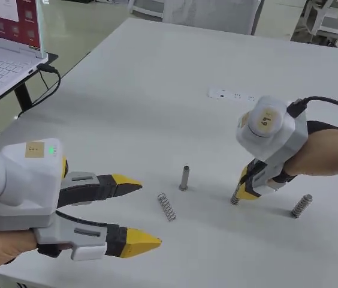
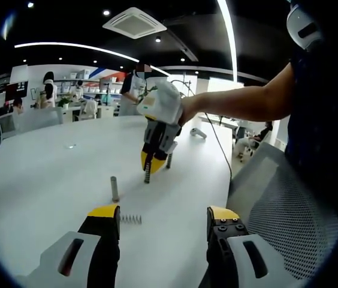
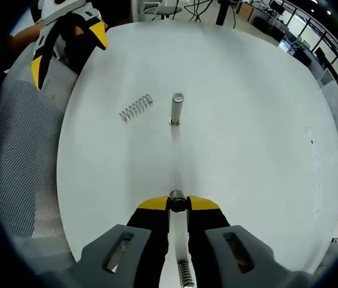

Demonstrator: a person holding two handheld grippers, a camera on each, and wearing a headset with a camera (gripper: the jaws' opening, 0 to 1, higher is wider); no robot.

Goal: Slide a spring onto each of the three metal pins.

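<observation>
Left gripper (image 1: pixel 148 213): open, near bare pin (image 1: pixel 184 178)
Right gripper (image 1: pixel 245 192): you clamp a sprung pin (image 1: pixel 235 198)
Spring (image 1: pixel 166 206): beside bare pin

White table (image 1: pixel 157 90): upright bare pin (image 1: pixel 184 178), loose spring (image 1: pixel 166 206) lying near it, spring-covered pin (image 1: pixel 301 206) standing well right

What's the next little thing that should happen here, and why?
Probably move the open left gripper forward to the loose spring lying flat just ahead of it, and close its fingers on it. The bare pin beside it has no spring, while the held pin in the shut right gripper and the far pin both seem to carry one.
</observation>
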